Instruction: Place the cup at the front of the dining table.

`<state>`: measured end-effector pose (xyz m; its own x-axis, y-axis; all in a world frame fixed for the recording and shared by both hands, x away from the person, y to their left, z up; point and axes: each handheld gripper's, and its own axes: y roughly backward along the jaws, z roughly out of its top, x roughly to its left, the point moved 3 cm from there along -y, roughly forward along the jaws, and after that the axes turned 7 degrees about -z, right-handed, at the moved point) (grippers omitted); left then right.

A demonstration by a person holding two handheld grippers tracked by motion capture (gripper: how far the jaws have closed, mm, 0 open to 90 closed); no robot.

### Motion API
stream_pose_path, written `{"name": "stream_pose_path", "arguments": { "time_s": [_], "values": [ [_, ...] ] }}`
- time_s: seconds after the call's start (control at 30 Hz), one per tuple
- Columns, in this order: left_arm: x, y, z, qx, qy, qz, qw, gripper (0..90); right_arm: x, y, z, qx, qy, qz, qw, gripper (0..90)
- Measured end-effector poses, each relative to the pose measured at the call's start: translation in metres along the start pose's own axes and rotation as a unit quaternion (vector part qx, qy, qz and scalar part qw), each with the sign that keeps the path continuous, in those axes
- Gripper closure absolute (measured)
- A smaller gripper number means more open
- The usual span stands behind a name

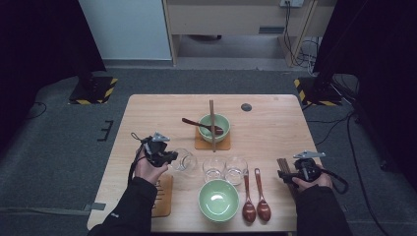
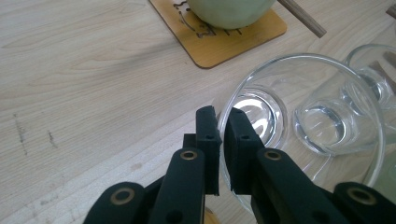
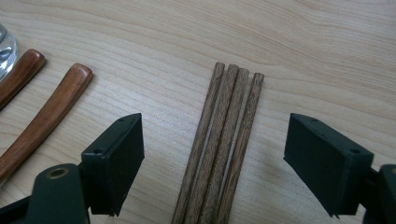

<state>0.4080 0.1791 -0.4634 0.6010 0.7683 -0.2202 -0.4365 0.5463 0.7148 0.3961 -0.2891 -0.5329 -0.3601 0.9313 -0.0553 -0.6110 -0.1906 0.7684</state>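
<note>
Two glasses [image 1: 224,169] crowd the glass [image 1: 184,160] the left claw [image 1: 169,158] pinches; right claw [image 1: 281,173] seemingly wide.

Two green bowls [image 1: 218,199], wooden spoons [image 1: 255,196], coasters [image 1: 162,196].

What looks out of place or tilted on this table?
The glass cup is tipped on its side, its rim pinched by the left hand-held gripper. The other two glasses stand upright.

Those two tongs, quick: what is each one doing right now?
Left tongs: shut on the rim of a glass.
Right tongs: open, one jaw either side of the chopsticks on the table, not gripping.
</note>
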Motion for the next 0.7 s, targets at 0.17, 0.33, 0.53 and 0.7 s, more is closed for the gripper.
{"name": "stream_pose_path", "arguments": {
  "time_s": [0.17, 0.33, 0.53, 0.7],
  "values": [
    [0.002, 0.004, 0.002, -0.005, 0.003, 0.002, 1.0, 84.7, 0.0, 0.0, 0.0, 0.0, 0.0, -0.001, 1.0, 20.1],
    [0.005, 0.009, 0.004, -0.012, 0.008, 0.002, 0.9999, 84.8, 0.0, 0.0, 0.0, -0.001, 0.0, -0.001, 1.0, 20.1],
    [0.01, 0.015, 0.009, -0.028, 0.012, 0.01, 0.9995, 84.8, 0.0, 0.0, 0.0, -0.001, 0.0, -0.001, 1.0, 20.1],
    [0.014, 0.02, 0.013, -0.04, 0.017, 0.014, 0.9989, 84.8, -0.001, 0.0, 0.0, -0.001, -0.001, -0.002, 1.0, 20.1]
  ]
}}
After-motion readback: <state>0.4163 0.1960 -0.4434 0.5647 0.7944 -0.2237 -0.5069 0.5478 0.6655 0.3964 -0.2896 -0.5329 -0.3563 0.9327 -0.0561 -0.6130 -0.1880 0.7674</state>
